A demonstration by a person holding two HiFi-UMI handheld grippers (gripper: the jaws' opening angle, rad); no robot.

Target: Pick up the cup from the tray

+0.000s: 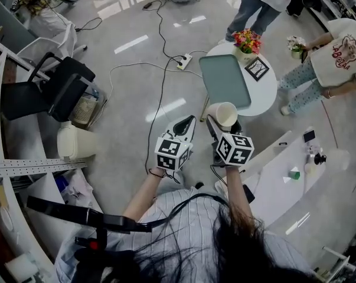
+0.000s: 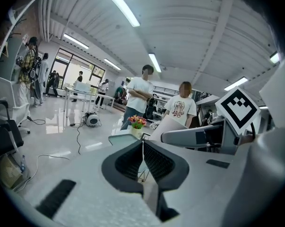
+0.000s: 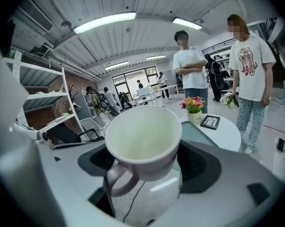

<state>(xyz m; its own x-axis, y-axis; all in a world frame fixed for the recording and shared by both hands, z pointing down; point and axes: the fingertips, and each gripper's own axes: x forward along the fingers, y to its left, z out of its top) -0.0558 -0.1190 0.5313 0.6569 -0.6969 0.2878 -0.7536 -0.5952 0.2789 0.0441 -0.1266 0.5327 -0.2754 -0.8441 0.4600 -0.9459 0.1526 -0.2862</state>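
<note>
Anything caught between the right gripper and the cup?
Nothing visible. The right gripper has its jaws straight on the sides of the cup, with the handle free below. The cup is already clear of the tray, which lies beyond it on the table.

I saw a glossy grey floor (image 1: 136, 93) crossed by cables (image 1: 163, 69), with a round white table (image 1: 266, 96) bearing flowers (image 1: 247, 40) and a frame (image 1: 257, 68), and a black chair (image 1: 54, 87) and pale bin (image 1: 74, 141) off to the left. A white desk (image 1: 272, 181) stood at lower right, and white shelves (image 3: 38, 98) ran beside a brick wall (image 3: 81, 91). Overhead I made out tube lights (image 3: 104, 21) on a ribbed white ceiling (image 2: 189, 27), and tall windows (image 2: 78, 67) at the far end.
</note>
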